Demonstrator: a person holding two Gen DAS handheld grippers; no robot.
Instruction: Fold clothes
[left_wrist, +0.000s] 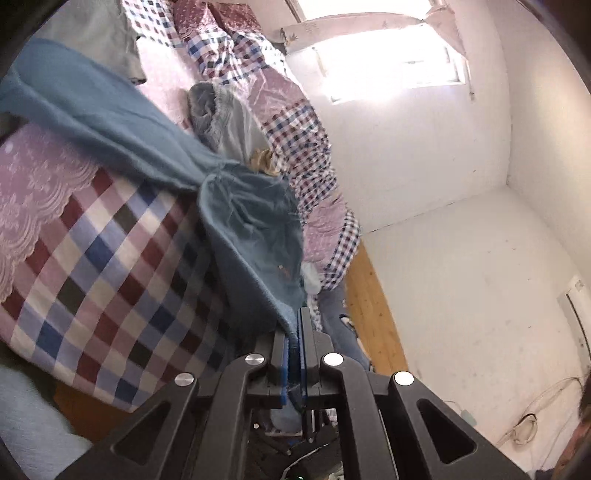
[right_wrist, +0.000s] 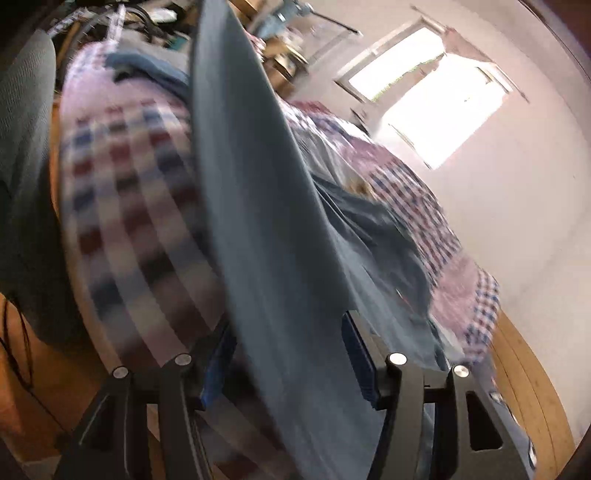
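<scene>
Blue garment (left_wrist: 255, 236) clamped in left hand-held gripper (left_wrist: 298, 321); right hand-held gripper (right_wrist: 291, 354) released, cloth between jaws.

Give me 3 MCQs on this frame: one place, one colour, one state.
1. Where does the blue garment lie?
A. across the checked bedding
B. on the floor
C. on a chair

2. What colour are the gripper pads?
A. red
B. blue
C. white

3. How is the left gripper?
A. wide open
B. shut on the garment
C. out of view

Key: 1 A, the cloth drapes over the checks; 2 B, blue strips line the fingers; 3 B, the pads meet with the cloth's edge pinched between them.
</scene>
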